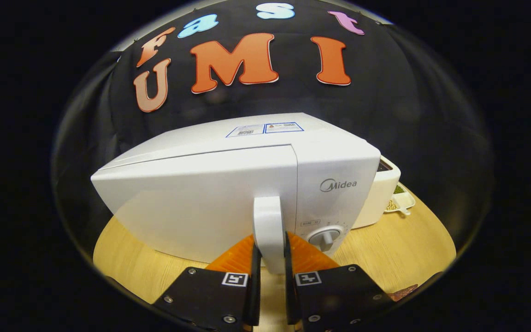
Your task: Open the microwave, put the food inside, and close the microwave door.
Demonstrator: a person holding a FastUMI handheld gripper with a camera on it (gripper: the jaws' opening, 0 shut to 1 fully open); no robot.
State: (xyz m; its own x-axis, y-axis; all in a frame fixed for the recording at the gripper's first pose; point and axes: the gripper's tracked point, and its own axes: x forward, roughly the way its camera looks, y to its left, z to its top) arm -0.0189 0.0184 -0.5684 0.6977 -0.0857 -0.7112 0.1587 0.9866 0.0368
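Wooden worktop (pixel 399 251) against black cloth carries a white microwave (pixel 247 193), door looking closed or barely ajar. Its upright handle (pixel 269 230) sits at the door's right edge, left of the dial (pixel 324 238). Tongs (pixel 269 263) are clenched narrowly on the handle's lower part, both fingers pressing its sides. Handle is prob. stiff, smooth plastic, slippery; microwave looks heavy enough to stay put. Small tray w/ food (pixel 399 201) lies behind the microwave's right side.

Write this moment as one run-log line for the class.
phase: opening microwave | tongs: shut on door handle | microwave: door looks closed | dial: right of handle | surface: wooden table
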